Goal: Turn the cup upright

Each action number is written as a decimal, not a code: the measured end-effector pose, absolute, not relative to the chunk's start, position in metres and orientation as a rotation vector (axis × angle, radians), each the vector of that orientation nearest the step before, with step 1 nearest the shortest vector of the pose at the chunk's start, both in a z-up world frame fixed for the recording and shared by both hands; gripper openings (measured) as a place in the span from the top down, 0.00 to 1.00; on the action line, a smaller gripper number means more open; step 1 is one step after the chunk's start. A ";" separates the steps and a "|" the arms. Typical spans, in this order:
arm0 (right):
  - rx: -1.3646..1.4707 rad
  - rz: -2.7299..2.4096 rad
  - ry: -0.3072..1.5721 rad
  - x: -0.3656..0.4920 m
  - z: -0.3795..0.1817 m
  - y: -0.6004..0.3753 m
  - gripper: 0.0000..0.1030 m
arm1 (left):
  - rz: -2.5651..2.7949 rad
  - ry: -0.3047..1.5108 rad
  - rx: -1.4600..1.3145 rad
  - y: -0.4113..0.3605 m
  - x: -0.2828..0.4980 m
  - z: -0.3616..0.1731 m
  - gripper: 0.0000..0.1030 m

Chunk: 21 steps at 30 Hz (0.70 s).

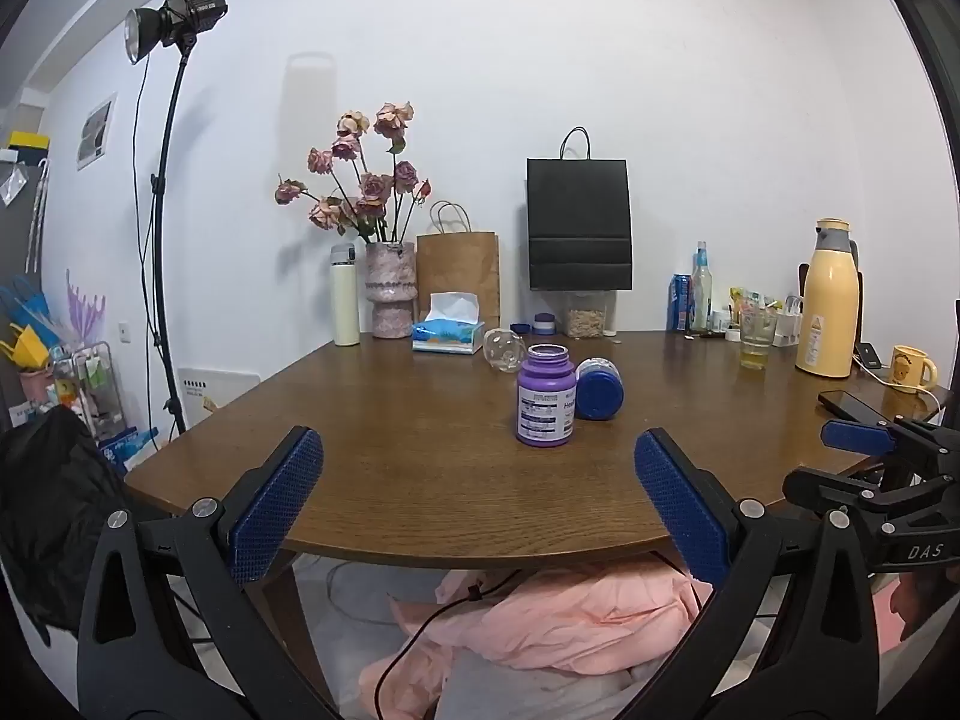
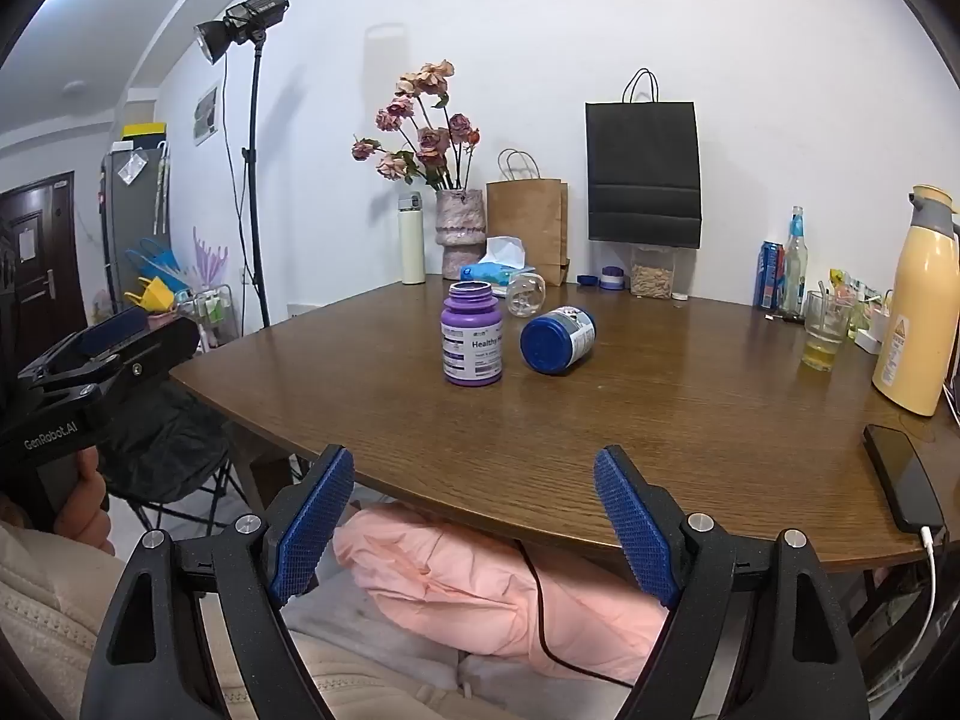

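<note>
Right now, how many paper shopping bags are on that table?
2. The brown paper bag stands at the back of the table beside the flower vase; the black paper bag is to its right, against the wall above a clear container. More may be hidden.

Bare table (image 2: 630,438) runs from the near edge up to the purple bottle (image 2: 472,333), which stands upright, and the blue bottle (image 2: 558,339) lying just to its right. The clear cup (image 2: 525,294) lies on its side behind them, partly screened by the purple bottle. Close behind the cup sit the tissue box (image 2: 495,267) and brown bag (image 2: 528,228). A phone (image 2: 903,477) lies at the right edge.
</note>
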State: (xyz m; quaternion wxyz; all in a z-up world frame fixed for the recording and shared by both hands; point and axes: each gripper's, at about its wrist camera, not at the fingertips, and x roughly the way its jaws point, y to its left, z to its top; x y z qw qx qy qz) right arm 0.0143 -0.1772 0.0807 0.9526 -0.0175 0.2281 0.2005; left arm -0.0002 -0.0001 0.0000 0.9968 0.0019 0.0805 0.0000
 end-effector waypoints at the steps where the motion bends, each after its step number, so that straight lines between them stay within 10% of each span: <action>1: -0.038 0.407 0.466 0.014 0.081 -0.177 0.16 | -0.001 0.162 0.003 0.000 0.000 0.000 0.00; 21: -0.035 0.408 0.467 0.014 0.081 -0.177 0.16 | -0.004 0.171 -0.001 0.000 0.000 0.000 0.00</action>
